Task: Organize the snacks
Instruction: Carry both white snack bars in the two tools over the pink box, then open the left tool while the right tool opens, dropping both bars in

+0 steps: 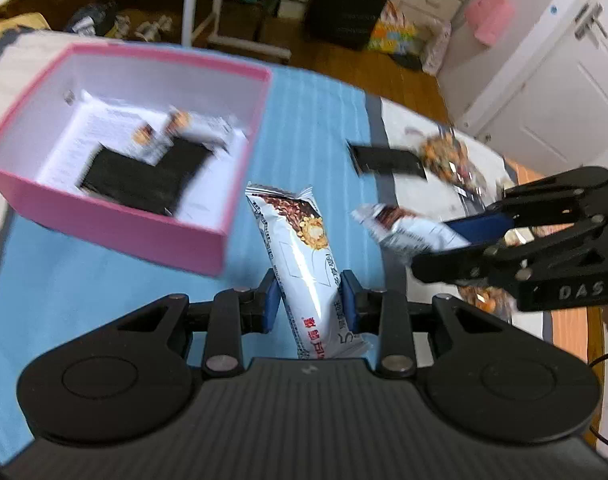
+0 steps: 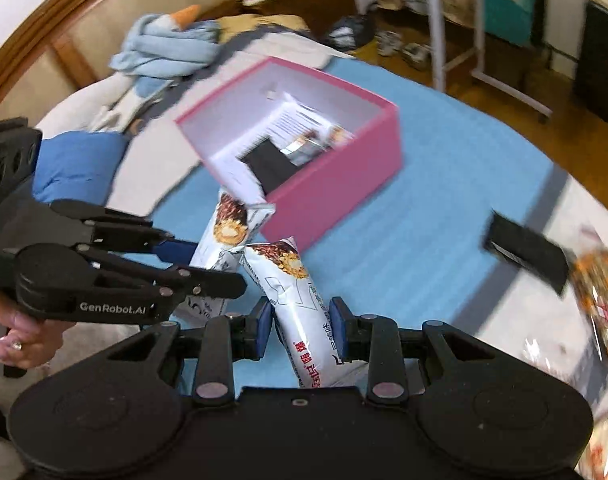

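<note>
- Two grippers, each clamped on its own white snack bar: the left gripper (image 1: 311,300) pinches one snack bar (image 1: 304,256) between its blue pads, and the right gripper (image 2: 300,322) pinches a second snack bar (image 2: 299,300) the same way. Both wrappers stick out well past the fingertips.
- Both bars hang in the air above the blue mat (image 1: 316,128), close beside each other — seen from the right wrist, the two wrappers nearly touch, so I'd keep the hands apart to avoid tangling.
- Just beyond stands the pink box (image 1: 115,236), open-topped, with at least one matching bar lying inside on a black item and some printed paper. It looks like the goal for both bars.
- To do this step well, I judge: carry each bar clear over the near wall before lowering, lay it flat beside the one already there, and release one hand at a time.
- Farther right on the bed, a black packet (image 1: 388,162) and an orange-patterned snack bag (image 1: 448,158) wait — likely next.
</note>
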The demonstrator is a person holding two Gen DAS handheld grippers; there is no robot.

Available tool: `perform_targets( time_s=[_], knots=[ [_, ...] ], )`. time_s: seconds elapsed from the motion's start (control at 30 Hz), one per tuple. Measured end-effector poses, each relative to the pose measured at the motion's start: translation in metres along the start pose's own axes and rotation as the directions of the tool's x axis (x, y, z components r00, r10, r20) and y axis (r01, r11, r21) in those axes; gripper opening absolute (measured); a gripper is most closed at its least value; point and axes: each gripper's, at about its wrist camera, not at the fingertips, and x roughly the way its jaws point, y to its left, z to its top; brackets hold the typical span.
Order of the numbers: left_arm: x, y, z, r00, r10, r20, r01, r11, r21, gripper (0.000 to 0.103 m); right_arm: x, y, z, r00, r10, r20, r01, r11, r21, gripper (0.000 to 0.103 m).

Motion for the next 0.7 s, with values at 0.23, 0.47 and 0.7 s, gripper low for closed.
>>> perform_targets(
  time_s=[0.23, 0.47, 0.7],
  knots=[
    [-0.029, 0.034, 0.041, 0.988, 0.108, 0.112, -0.108, 0.994, -0.003, 0.031, 0.030, 0.018, 0.056, 0.997, 0.030, 0.077, -0.023, 0.996, -0.090, 0.036],
    [-0.001, 0.079, 0.082, 0.963, 0.242, 0.120, -0.233, 0.969, -0.081, 0.031, 0.071, 0.032, 0.112, 0.992, 0.059, 0.115, -0.038, 0.984, -0.176, 0.035],
    [0.048, 0.125, 0.104, 0.942, 0.327, 0.071, -0.316, 0.940, -0.130, 0.031, 0.128, 0.032, 0.136, 0.990, -0.002, 0.140, 0.040, 0.963, -0.266, 0.036]
  ],
)
